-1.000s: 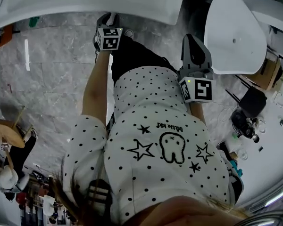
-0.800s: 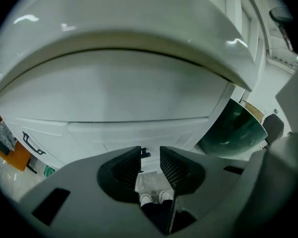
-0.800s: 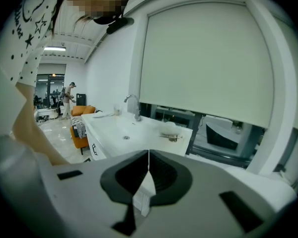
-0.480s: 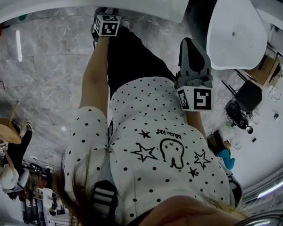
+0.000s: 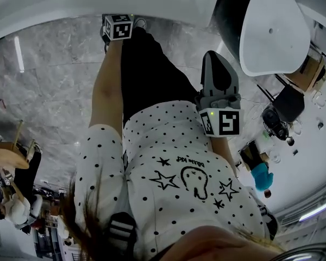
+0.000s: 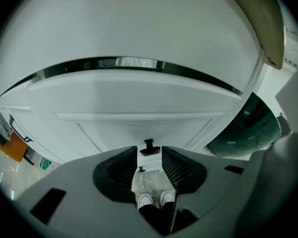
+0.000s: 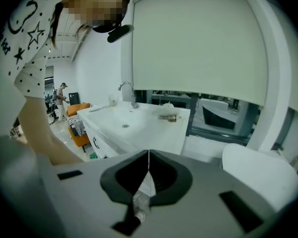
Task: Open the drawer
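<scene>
The white drawer front [image 6: 139,100] fills the left gripper view, below a dark gap under the vanity top. Its small black handle [image 6: 149,147] sits right at the tips of my left gripper [image 6: 149,156]. Those jaws have just been opening and stand apart, the pads clear of the handle. In the head view only the left marker cube [image 5: 117,27] shows, close to the vanity's edge [image 5: 98,4]. My right gripper [image 7: 148,157] is shut with nothing in it; it hangs by the person's side [image 5: 216,56] and faces the basin.
A white rounded seat [image 5: 271,31] stands at the right, near the right gripper. The grey marble floor [image 5: 54,75] lies left of the person's legs. An orange chair [image 6: 4,139] is at the far left. The vanity carries a basin with a tap [image 7: 126,90].
The left marker cube has moved up the picture, closer to the vanity's edge. The right gripper has slid lower along the person's side. The head camera has shifted slightly.
</scene>
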A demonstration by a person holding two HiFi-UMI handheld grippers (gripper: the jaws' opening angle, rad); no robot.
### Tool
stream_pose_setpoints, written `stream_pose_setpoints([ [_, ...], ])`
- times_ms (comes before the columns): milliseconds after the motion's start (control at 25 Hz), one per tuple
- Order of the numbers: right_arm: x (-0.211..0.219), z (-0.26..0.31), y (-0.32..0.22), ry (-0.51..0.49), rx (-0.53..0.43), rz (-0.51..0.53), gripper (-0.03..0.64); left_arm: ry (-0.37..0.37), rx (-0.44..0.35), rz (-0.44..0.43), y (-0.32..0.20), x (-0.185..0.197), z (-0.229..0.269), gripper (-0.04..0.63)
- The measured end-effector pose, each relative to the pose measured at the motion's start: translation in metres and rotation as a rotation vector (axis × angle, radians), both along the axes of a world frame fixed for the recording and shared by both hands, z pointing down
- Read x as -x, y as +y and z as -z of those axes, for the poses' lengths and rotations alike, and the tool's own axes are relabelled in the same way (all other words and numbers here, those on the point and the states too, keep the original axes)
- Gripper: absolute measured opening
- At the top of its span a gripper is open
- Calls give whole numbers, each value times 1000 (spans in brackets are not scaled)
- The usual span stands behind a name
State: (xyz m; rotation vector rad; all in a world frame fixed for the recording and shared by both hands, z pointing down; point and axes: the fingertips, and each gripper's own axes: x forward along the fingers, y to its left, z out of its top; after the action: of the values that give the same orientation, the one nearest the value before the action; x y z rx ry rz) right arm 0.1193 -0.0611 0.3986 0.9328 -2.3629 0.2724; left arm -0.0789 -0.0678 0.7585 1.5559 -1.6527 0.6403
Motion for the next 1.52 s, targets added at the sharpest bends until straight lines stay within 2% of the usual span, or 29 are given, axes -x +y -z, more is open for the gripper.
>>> stream_pose_setpoints([
  [440,12,-6,1,-8,26,-10,15,57,-2,40,-13,8,-9,146],
  [560,14,-8,1,-10,33,-9,15,55,-28,36,-18,8,-3,143],
  [1520,15,-18,11,-21,69,-8,15,45,-8,34,-1,4,-7,140],
])
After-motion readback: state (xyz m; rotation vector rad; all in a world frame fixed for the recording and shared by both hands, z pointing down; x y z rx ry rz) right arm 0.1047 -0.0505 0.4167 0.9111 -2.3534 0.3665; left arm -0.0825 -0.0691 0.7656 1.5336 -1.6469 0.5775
